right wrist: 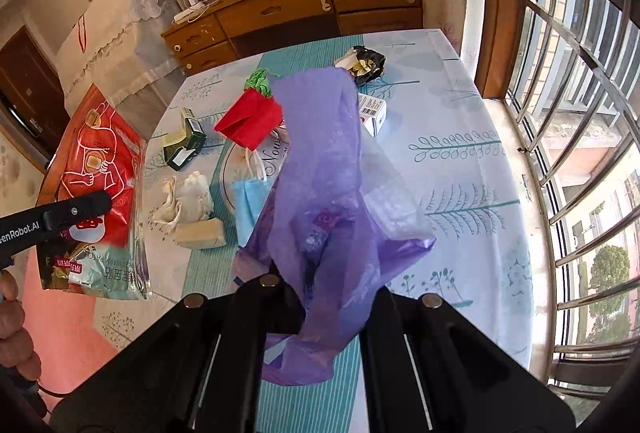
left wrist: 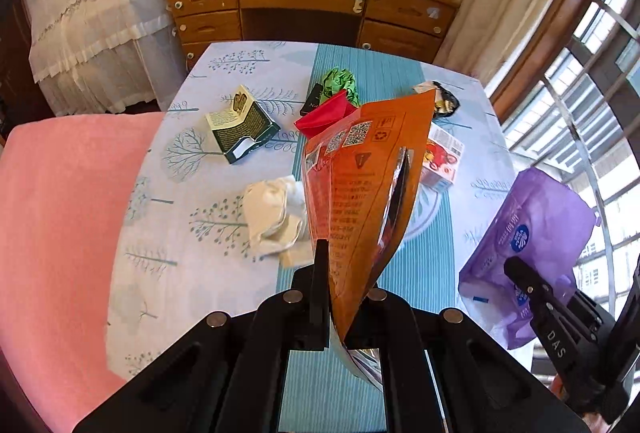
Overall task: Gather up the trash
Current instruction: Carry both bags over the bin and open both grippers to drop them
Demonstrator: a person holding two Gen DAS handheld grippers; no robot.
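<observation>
My left gripper is shut on the lower edge of an orange foil pouch, which stands up above the table. In the right wrist view the same pouch shows its red printed side at the left. My right gripper is shut on a purple plastic bag that hangs open over the table and hides the fingertips. On the table lie a green box, red paper, crumpled green paper, white tissue, a black wrapper and a blue mask.
The table has a blue tree-print cloth. A pink cushion lies along its left side. A wooden desk stands behind, and a barred window runs along the right. A small red-and-white box and a tan block also lie there.
</observation>
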